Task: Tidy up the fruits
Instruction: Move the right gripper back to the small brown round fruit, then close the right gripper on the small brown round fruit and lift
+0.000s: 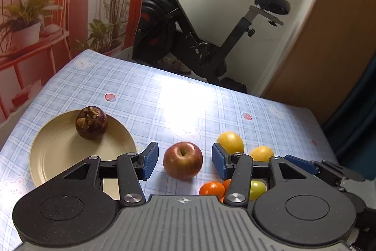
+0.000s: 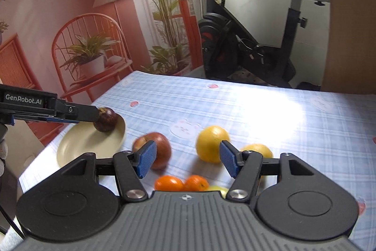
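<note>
Left wrist view: left gripper (image 1: 184, 161) and right gripper (image 2: 188, 158) jaws both released, empty. Centre on the apple (image 1: 182, 160), clamp gently, then carry it to the plate (image 1: 54, 152).

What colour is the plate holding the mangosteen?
Cream, plain, no pattern: the plate under the mangosteen shows best in the left wrist view.

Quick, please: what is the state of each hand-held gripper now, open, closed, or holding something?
Left hand-held gripper: open, holding nothing; the apple sits on the table beyond its fingers.
Right hand-held gripper: open, holding nothing.
</note>
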A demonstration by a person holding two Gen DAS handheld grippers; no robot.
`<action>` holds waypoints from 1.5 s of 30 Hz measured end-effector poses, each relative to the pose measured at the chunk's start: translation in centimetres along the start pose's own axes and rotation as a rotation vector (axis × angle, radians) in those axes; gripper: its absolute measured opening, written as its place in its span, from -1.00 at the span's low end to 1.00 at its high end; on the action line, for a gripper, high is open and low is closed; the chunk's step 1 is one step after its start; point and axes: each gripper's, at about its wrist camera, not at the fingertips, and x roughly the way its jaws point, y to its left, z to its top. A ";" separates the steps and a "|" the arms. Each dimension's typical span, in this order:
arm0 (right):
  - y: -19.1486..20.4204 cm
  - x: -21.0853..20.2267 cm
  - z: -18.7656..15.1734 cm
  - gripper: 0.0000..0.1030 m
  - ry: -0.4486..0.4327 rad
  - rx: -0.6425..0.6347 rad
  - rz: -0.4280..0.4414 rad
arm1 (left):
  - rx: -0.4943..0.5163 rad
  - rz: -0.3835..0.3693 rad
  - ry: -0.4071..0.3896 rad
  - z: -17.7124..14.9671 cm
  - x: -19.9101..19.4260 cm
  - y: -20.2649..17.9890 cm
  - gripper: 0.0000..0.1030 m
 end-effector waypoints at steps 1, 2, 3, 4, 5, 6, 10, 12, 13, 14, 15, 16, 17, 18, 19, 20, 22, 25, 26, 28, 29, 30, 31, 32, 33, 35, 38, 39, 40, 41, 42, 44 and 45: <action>-0.3 -0.3 -0.5 0.22 0.002 -0.003 -0.007 | 0.011 0.001 -0.001 -0.4 -0.2 -0.4 0.02; -0.5 -0.6 -0.9 0.22 0.005 -0.006 -0.012 | 0.019 0.002 -0.002 -0.8 -0.2 -0.6 0.02; -0.7 -0.8 -1.3 0.21 0.006 -0.010 -0.017 | 0.027 0.005 -0.003 -1.1 -0.2 -0.8 0.01; -0.9 -1.1 -1.7 0.16 0.006 -0.013 -0.024 | 0.037 0.011 -0.007 -1.4 -0.2 -0.9 -0.01; -1.0 -1.3 -2.1 0.12 0.008 -0.015 -0.026 | 0.050 0.022 -0.012 -1.5 0.0 -1.1 -0.01; -1.3 -1.5 -2.6 0.10 0.011 -0.018 -0.027 | 0.061 0.030 -0.018 -1.8 -0.1 -1.4 -0.03; -2.5 -1.6 -4.7 -0.14 0.044 -0.022 -0.042 | 0.066 0.049 -0.022 -2.7 0.2 -1.4 -0.05; -3.0 -1.3 -5.6 -0.28 0.062 -0.024 -0.052 | 0.053 0.050 -0.019 -3.2 0.4 -1.1 -0.08; -3.2 -1.1 -6.0 -0.31 0.069 -0.025 -0.057 | 0.051 0.053 -0.021 -3.4 0.5 -1.0 -0.10; -3.4 -1.0 -6.4 -0.31 0.074 -0.026 -0.061 | 0.049 0.053 -0.024 -3.5 0.6 -0.9 -0.12; -3.6 -0.8 -6.6 -0.31 0.080 -0.024 -0.060 | 0.049 0.057 -0.026 -3.6 0.8 -0.8 -0.13; -3.7 -0.6 -6.8 -0.31 0.084 -0.019 -0.057 | 0.047 0.062 -0.023 -3.8 0.9 -0.7 -0.13; -3.7 -0.5 -7.0 -0.31 0.088 -0.016 -0.055 | 0.044 0.064 -0.021 -3.9 1.1 -0.6 -0.13; -3.7 -0.3 -7.1 -0.31 0.090 -0.015 -0.052 | 0.037 0.064 -0.018 -4.0 1.2 -0.5 -0.13; -3.7 -0.1 -7.2 -0.31 0.095 -0.015 -0.045 | 0.032 0.064 -0.016 -4.1 1.3 -0.3 -0.13; -3.7 0.0 -7.3 -0.31 0.101 -0.016 -0.041 | 0.027 0.066 -0.014 -4.2 1.5 -0.2 -0.13; -3.7 0.4 -7.6 -0.31 0.111 -0.022 -0.037 | 0.021 0.068 -0.003 -4.3 1.8 -0.1 -0.13; -3.8 0.7 -7.9 -0.31 0.122 -0.019 -0.035 | 0.023 0.062 0.015 -4.5 2.4 -0.1 -0.16; -3.9 0.8 -8.0 -0.31 0.125 -0.017 -0.036 | 0.025 0.057 0.023 -4.7 2.6 -0.1 -0.16; -4.0 0.9 -8.1 -0.31 0.126 -0.012 -0.037 | 0.024 0.042 0.043 -4.9 3.1 -0.2 -0.21; -4.1 0.9 -8.2 -0.31 0.127 -0.009 -0.035 | 0.021 0.028 0.059 -5.2 3.4 -0.1 -0.22; -4.2 0.9 -8.2 -0.31 0.128 -0.006 -0.033 | 0.015 0.014 0.076 -5.3 3.8 -0.1 -0.22; -4.3 0.9 -8.3 -0.37 0.129 -0.003 -0.030 | 0.008 0.001 0.093 -5.5 4.2 0.0 -0.22; -4.3 1.0 -8.3 -0.43 0.129 0.000 -0.028 | -0.004 -0.013 0.112 -5.6 4.6 0.0 -0.23; -4.4 0.9 -8.3 -0.43 0.127 0.005 -0.025 | -0.015 -0.023 0.128 -5.8 4.9 0.1 -0.24; -4.4 1.0 -8.2 -0.43 0.125 0.009 -0.023 | -0.043 -0.045 0.162 -5.8 5.8 0.3 -0.25; -4.6 1.0 -8.3 -0.43 0.124 0.009 -0.022 | -0.075 -0.070 0.199 -5.9 6.8 0.5 -0.25; -4.5 1.0 -8.3 -0.43 0.123 0.011 -0.022 | -0.084 -0.075 0.208 -5.9 7.1 0.5 -0.26; -4.5 1.0 -8.2 -0.43 0.123 0.013 -0.021 | -0.091 -0.081 0.216 -5.8 7.3 0.5 -0.26; -4.5 1.0 -8.2 -0.43 0.122 0.015 -0.021 | -0.098 -0.089 0.220 -5.8 7.4 0.5 -0.27; -4.6 1.0 -8.2 -0.43 0.122 0.015 -0.021 | -0.105 -0.098 0.225 -5.8 7.6 0.5 -0.27; -4.5 1.0 -8.2 -0.43 0.122 0.013 -0.020 | -0.113 -0.113 0.237 -5.8 7.9 0.4 -0.27; -4.5 1.0 -8.2 -0.43 0.122 0.013 -0.020 | -0.118 -0.117 0.246 -5.9 8.2 0.3 -0.27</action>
